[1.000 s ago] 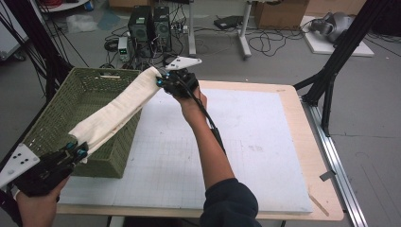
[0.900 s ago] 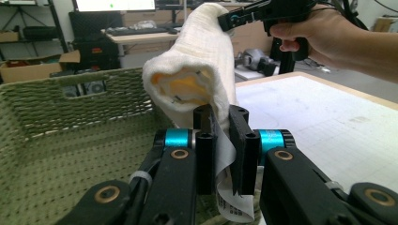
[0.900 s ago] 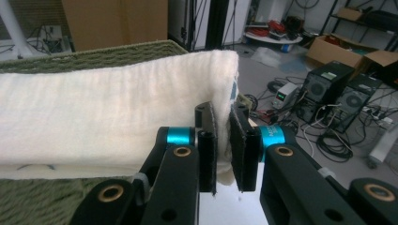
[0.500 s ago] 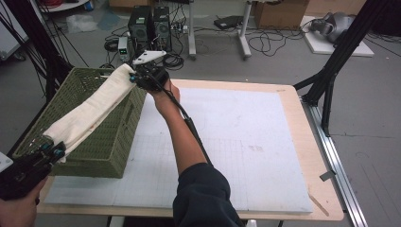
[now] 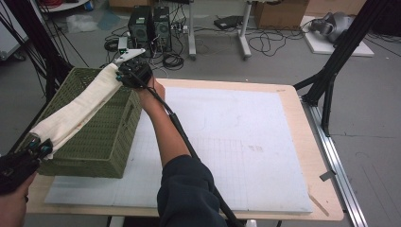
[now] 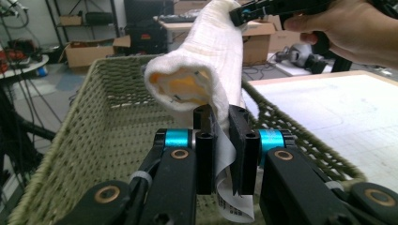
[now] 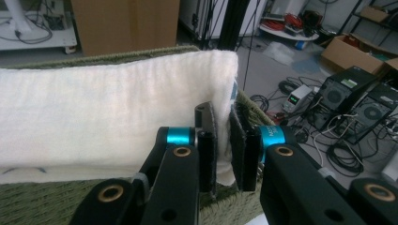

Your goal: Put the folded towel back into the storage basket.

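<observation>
A grey floor [image 5: 283, 66] strewn with black cables [image 5: 265, 45] surrounds the wooden counter [image 5: 293, 123], with two black computer towers [image 5: 150, 26] and cardboard boxes [image 5: 279, 12] at the far side, black frame legs [image 5: 331, 80] on the right, and a shelving rack [image 6: 80, 21] behind.

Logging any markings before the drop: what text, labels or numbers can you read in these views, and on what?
Nothing reads cleanly.
White tag hanging from the cream towel between the left gripper's jaws: printed lines, too blurred to read.
Blue band on the right gripper: small white lettering, too small to read.
Lit display on the floor unit: unreadable.
</observation>
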Action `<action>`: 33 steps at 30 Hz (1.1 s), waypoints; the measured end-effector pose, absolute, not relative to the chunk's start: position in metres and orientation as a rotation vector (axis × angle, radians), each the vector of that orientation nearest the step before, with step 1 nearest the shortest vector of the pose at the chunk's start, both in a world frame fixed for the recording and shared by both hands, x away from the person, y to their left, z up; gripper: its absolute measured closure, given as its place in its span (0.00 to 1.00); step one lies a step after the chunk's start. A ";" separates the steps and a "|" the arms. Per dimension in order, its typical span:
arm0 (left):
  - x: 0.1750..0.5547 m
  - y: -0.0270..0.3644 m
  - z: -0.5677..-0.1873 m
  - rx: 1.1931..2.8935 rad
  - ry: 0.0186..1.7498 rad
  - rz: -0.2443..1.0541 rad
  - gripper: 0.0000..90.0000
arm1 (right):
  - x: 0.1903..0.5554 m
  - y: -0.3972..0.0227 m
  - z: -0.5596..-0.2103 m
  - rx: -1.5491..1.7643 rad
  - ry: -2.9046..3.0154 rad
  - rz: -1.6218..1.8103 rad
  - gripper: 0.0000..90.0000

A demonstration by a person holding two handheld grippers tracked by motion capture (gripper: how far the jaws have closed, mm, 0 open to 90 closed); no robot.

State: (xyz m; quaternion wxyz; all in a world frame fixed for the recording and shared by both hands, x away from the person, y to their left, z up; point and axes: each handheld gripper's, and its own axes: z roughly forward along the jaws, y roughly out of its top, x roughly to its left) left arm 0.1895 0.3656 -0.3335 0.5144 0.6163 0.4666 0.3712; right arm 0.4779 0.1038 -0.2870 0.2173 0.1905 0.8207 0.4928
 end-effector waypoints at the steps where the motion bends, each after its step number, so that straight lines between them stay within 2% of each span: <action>1: 0.190 0.366 -0.334 1.480 1.128 0.890 0.91 | 0.479 0.107 -0.288 0.531 2.276 1.354 0.91; 3: 0.193 0.368 -0.335 1.480 1.153 0.903 0.90 | 0.479 0.110 -0.289 0.537 2.277 1.343 0.91; 5: 0.196 0.370 -0.336 1.476 1.190 0.904 0.84 | 0.481 0.114 -0.289 0.545 2.278 1.333 0.91; 6: 0.198 0.371 -0.337 1.472 1.223 0.906 0.71 | 0.481 0.116 -0.289 0.566 2.273 1.325 0.85; 7: 0.199 0.373 -0.337 1.458 1.251 0.916 0.55 | 0.482 0.117 -0.289 0.588 2.255 1.312 0.76; 8: 0.198 0.375 -0.336 1.439 1.250 0.920 0.47 | 0.482 0.117 -0.288 0.609 2.227 1.314 0.70; 14: 0.186 0.378 -0.324 1.401 1.190 0.980 0.51 | 0.480 0.105 -0.284 0.615 2.208 1.304 0.64; 18: 0.187 0.370 -0.322 1.406 1.136 0.912 0.50 | 0.474 0.087 -0.278 0.617 2.212 1.320 0.61; 21: 0.190 0.361 -0.327 1.412 1.080 0.836 0.55 | 0.466 0.068 -0.277 0.600 2.230 1.342 0.59; 23: 0.194 0.357 -0.330 1.412 1.065 0.794 0.54 | 0.460 0.053 -0.278 0.589 2.243 1.351 0.58; 26: 0.199 0.352 -0.332 1.389 1.026 0.716 0.46 | 0.454 0.030 -0.281 0.617 2.262 1.383 0.51; 28: 0.201 0.347 -0.331 1.369 0.978 0.668 0.37 | 0.448 0.011 -0.284 0.659 2.264 1.400 0.47; 33: 0.210 0.325 -0.329 1.417 0.937 0.639 0.23 | 0.433 -0.028 -0.289 0.726 2.259 1.395 0.31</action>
